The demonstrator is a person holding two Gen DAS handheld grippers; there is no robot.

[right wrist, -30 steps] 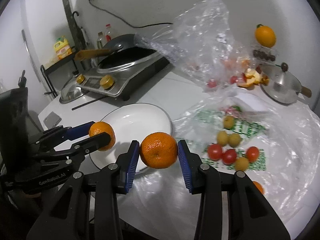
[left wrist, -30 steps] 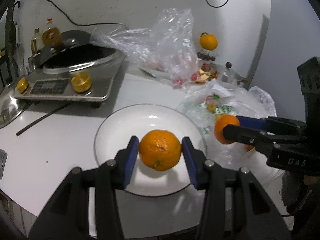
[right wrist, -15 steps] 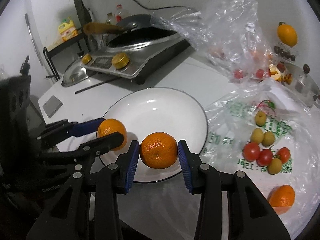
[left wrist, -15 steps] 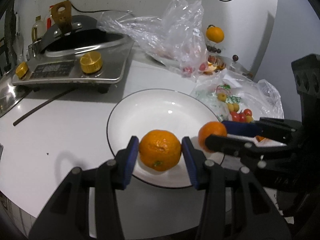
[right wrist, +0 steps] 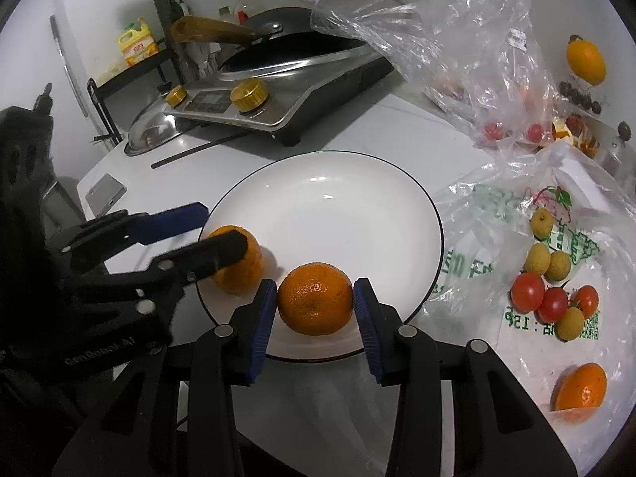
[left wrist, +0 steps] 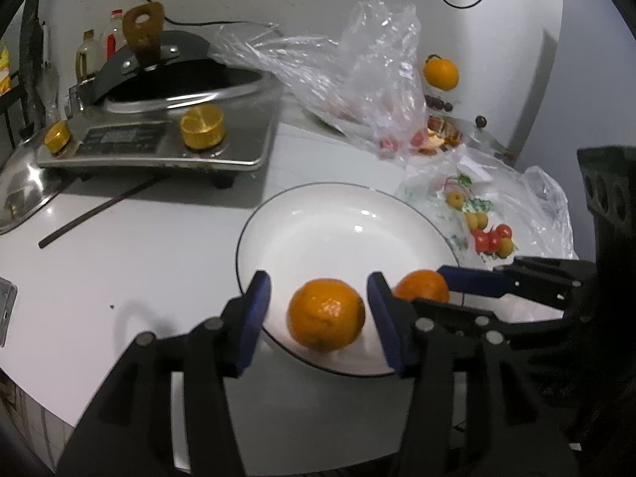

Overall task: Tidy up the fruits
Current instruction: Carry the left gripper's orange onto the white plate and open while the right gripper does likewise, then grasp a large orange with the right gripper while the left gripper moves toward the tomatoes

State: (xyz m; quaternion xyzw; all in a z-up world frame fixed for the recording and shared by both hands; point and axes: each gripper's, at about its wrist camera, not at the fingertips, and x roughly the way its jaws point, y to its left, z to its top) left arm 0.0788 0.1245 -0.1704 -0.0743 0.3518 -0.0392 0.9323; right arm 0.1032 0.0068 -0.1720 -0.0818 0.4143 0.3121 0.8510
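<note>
A white plate (left wrist: 338, 214) (right wrist: 326, 183) lies on the white table. My left gripper (left wrist: 318, 310) (right wrist: 206, 226) is open; an orange (left wrist: 326, 320) (right wrist: 240, 266) rests on the plate's near edge between its spread fingers, clear of both pads. My right gripper (right wrist: 314, 302) (left wrist: 429, 284) is shut on a second orange (right wrist: 315, 299) (left wrist: 421, 286) and holds it over the plate's near edge, just right of the first.
A printed plastic bag (right wrist: 556, 246) right of the plate carries tomatoes (right wrist: 552, 302), small yellow fruits (right wrist: 550, 260) and another orange (right wrist: 582, 391). An induction cooker with a wok (right wrist: 278, 91) stands behind. A clear bag (left wrist: 357, 71) lies at the back.
Both grippers moved in over the plate and lower. My left gripper opened and let its orange go onto the plate. My right gripper still holds its orange.
</note>
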